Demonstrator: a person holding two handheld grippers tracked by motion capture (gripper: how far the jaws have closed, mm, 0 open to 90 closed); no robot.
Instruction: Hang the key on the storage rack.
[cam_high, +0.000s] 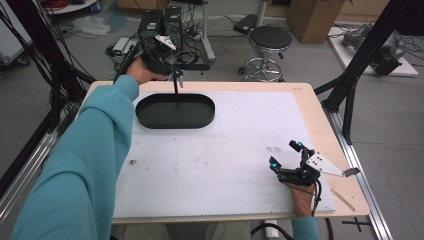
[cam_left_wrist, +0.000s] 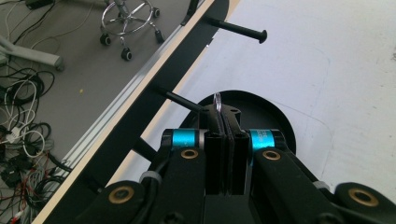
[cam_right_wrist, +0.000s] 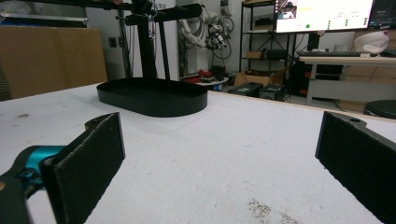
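A black oval tray (cam_high: 150, 120) (cam_right_wrist: 154, 105) lies at the back left of the white table mat. Just behind it stands a black rack (cam_high: 176, 87) (cam_right_wrist: 145, 51) with level pegs (cam_left_wrist: 238, 29). My left gripper (cam_high: 177, 75) (cam_left_wrist: 223, 116) hangs over the tray's back rim beside the rack, its jaws pressed together on a small silver metal ring (cam_left_wrist: 217, 100) that pokes out above the pads. My right gripper (cam_high: 286, 155) (cam_right_wrist: 219, 163) rests low on the mat at the front right, open, with nothing between its pads (cam_right_wrist: 91, 158).
The wooden table edge (cam_high: 320, 115) runs along the right, with black frame struts (cam_high: 350, 85) beyond it. A stool (cam_high: 270, 40), cables and boxes stand on the floor behind the table. The white mat (cam_high: 240, 140) stretches between tray and right gripper.
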